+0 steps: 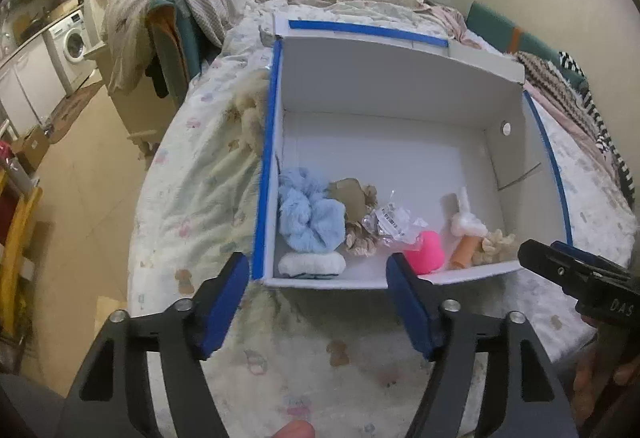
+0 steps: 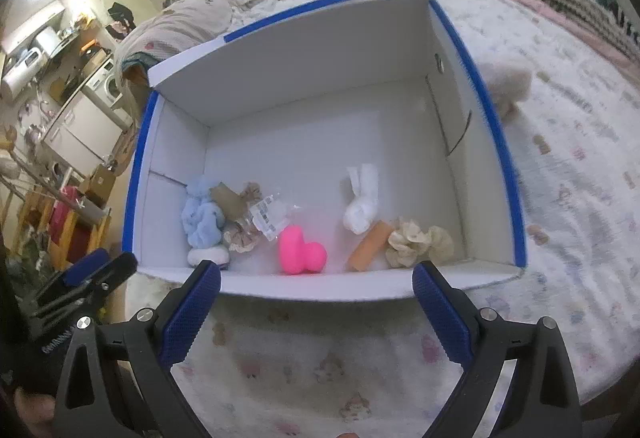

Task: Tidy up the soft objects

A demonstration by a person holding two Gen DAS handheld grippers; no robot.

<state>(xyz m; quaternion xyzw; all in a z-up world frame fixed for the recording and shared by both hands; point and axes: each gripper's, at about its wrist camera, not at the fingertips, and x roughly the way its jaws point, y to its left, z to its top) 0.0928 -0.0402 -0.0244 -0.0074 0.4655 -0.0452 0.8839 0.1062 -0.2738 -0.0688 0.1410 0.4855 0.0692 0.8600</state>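
— Scrunchies in the box (image 2: 304, 50) on the bed (image 2: 560, 158)?
— Three: one blue (image 2: 202, 218), two beige (image 2: 420, 240); a third beige (image 2: 240, 238) half hidden by plastic (image 2: 268, 216).
— Hand-held grippers?
— Left hand-held gripper (image 1: 318, 302) and right hand-held gripper (image 2: 316, 310) both spread wide, empty.

The box's near wall (image 2: 320, 288) hides the bottom of the pink toy (image 2: 300, 248) and the orange roll's (image 2: 368, 246) near end. In the left view, the white cloth (image 1: 312, 264) is half sunk behind that wall. The clear packet's (image 2: 266, 216) label is too small to read. A cream fluffy thing (image 2: 508, 86) right of the box is blurred (what it is, I cannot tell), partly hidden by the box's right wall.
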